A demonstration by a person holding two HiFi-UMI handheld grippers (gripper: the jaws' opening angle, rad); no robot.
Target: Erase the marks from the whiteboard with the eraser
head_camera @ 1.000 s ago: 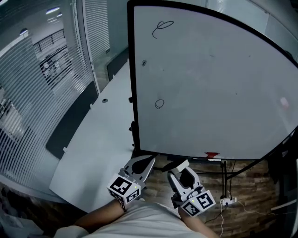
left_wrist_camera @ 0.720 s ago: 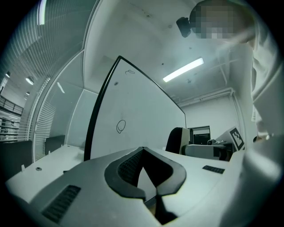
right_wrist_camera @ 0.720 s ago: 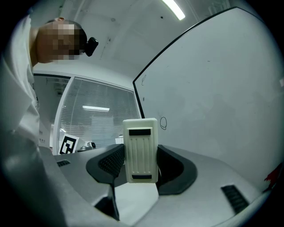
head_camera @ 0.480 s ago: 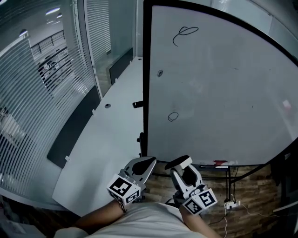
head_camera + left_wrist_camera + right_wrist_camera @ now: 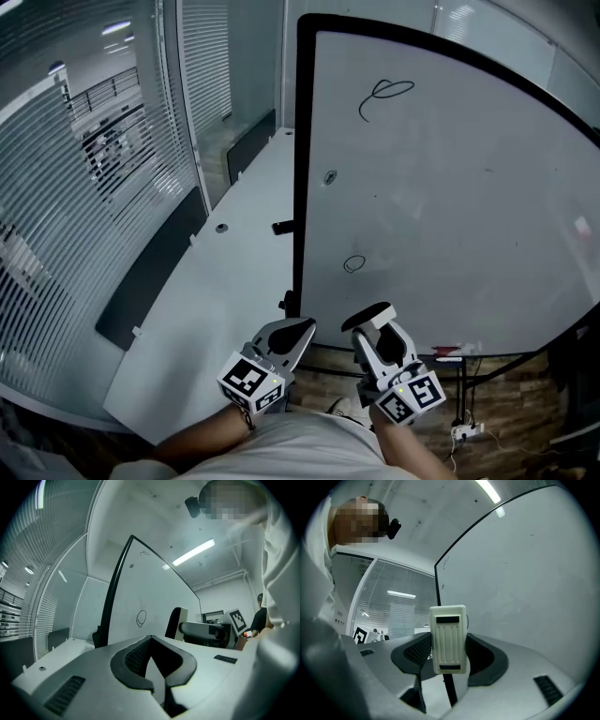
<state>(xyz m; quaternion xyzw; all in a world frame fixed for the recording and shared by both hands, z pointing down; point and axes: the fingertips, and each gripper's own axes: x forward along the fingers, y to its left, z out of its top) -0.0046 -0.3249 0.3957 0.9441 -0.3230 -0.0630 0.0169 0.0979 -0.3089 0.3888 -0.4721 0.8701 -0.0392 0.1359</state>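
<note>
Whiteboard: the whiteboard (image 5: 450, 187) stands upright in a black frame; its left edge is just beside the long white table (image 5: 216, 300)
Marks: a looped scribble (image 5: 384, 94) sits high on the board's left part; a small dot (image 5: 330, 176) lies below it; a small circle (image 5: 354, 265) lies lower again, near the bottom edge
Right hand-held gripper: the right hand-held gripper (image 5: 375, 328) is held low in front of the board, below the small circle and apart from the surface; its jaws are clamped on the eraser (image 5: 448, 639)
Eraser: white and ribbed, upright between the two dark pads; its top end rises above the jaw tips; it does not touch the board
Left hand-held gripper: the left hand-held gripper (image 5: 302, 326) sits beside the right one, over the table's near corner; its jaws are drawn together at the tips with nothing between them
Surroundings: slatted blinds (image 5: 84, 187) run behind glass on the left; a tray (image 5: 469, 349) runs along the board's bottom edge
</note>
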